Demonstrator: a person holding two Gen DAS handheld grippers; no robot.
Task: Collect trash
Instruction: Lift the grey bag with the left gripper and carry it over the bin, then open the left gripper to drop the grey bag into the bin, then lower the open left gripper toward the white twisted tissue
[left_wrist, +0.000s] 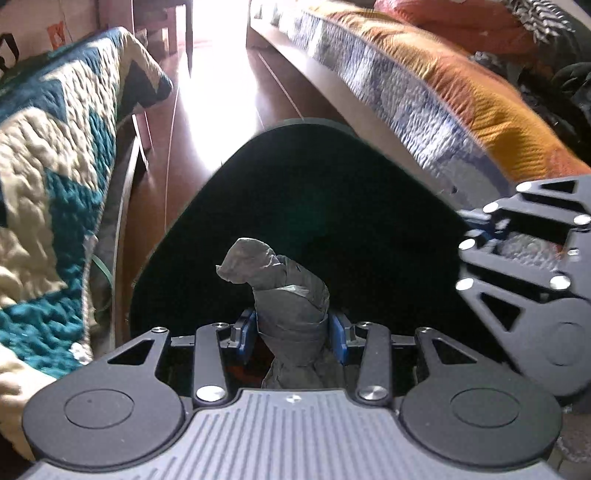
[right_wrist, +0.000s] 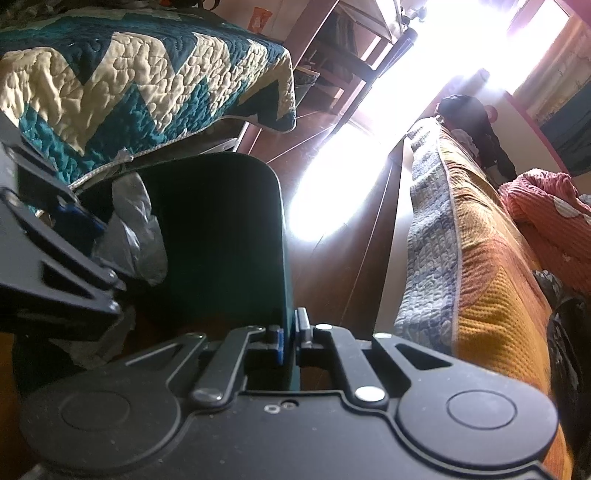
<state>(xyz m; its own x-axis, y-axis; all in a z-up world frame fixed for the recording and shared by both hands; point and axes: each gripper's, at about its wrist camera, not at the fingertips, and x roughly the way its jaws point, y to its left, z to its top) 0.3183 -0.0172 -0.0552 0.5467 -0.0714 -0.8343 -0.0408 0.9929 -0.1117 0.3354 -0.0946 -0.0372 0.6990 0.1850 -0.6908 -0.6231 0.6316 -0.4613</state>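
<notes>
My left tool (left_wrist: 291, 334) pinches the light, crushable paper wad (left_wrist: 284, 291) at its waist, while my right tool (right_wrist: 290, 338) clamps the stiff bin (right_wrist: 229, 236) wall's thin edge.

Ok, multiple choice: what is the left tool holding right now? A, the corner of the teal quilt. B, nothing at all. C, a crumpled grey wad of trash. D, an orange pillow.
C: the left tool has its blue pads pressed on either side of a crumpled grey wad, held over the dark bin that the right tool grips by its rim.
</notes>
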